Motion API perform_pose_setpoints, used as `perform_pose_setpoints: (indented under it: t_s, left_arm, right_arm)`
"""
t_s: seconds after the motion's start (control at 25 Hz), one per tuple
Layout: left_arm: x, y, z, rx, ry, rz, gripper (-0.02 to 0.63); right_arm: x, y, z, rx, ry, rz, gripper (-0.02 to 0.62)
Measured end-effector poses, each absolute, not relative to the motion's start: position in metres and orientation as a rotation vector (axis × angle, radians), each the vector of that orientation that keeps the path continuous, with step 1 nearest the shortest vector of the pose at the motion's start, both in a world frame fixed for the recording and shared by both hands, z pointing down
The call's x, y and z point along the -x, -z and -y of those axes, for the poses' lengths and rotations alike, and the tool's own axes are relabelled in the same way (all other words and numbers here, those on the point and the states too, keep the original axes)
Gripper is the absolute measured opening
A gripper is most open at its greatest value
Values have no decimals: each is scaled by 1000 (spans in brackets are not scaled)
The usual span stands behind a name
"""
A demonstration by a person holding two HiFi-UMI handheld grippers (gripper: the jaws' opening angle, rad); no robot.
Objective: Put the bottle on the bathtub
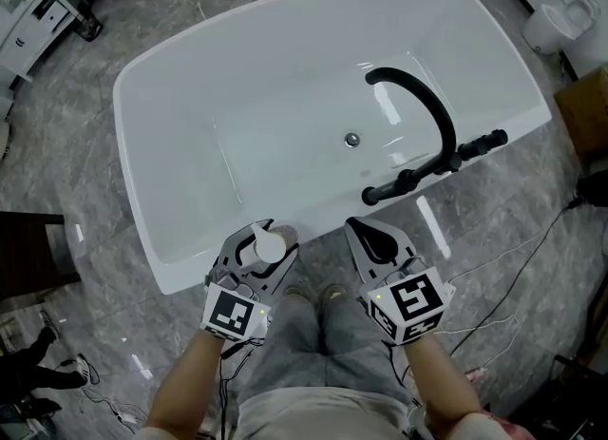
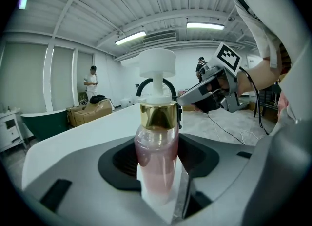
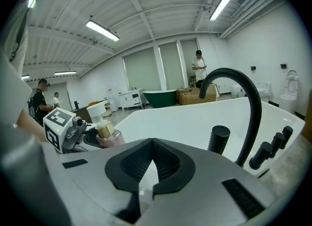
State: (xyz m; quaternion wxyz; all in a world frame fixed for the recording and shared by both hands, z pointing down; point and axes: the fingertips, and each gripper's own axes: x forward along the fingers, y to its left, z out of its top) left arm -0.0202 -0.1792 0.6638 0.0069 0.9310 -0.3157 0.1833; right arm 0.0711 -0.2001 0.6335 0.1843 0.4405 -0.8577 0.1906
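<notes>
A clear bottle (image 1: 270, 245) of pink liquid, with a gold collar and a white pump top, stands upright in my left gripper (image 1: 269, 237), which is shut on it. It hangs just in front of the near rim of the white bathtub (image 1: 323, 210). In the left gripper view the bottle (image 2: 156, 164) fills the middle between the jaws, with the tub rim (image 2: 83, 134) behind it. My right gripper (image 1: 367, 230) is shut on nothing, just right of the bottle and near the black faucet (image 1: 423, 105). The right gripper view shows the closed pads (image 3: 168, 164), the bottle (image 3: 105, 133) at left and the tub (image 3: 190, 117).
The curved black faucet (image 3: 246, 103) and its handles (image 1: 480, 145) stand on the tub's near right rim. Cables (image 1: 494, 272) lie on the marble floor at right. White toilets (image 1: 560, 18) and a cardboard box (image 1: 584, 105) are at the far right. People stand in the background.
</notes>
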Motion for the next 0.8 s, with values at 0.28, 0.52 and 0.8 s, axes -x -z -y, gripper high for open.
perform_pose_setpoints:
  t_s: [0.28,0.52,0.8]
  left_arm:
    - [23,-669,181,-2885,-550,952,239]
    - [25,-667,177,-2809,-694,918,298]
    - [40,-648,167,-2697,-713,913,324]
  right_arm:
    - [-66,-616,202,-1275,-556,2459,26]
    - [-58,-590,197,-1228,-549,2458,26]
    - [-51,-548,186,-1208,-553,2462,26]
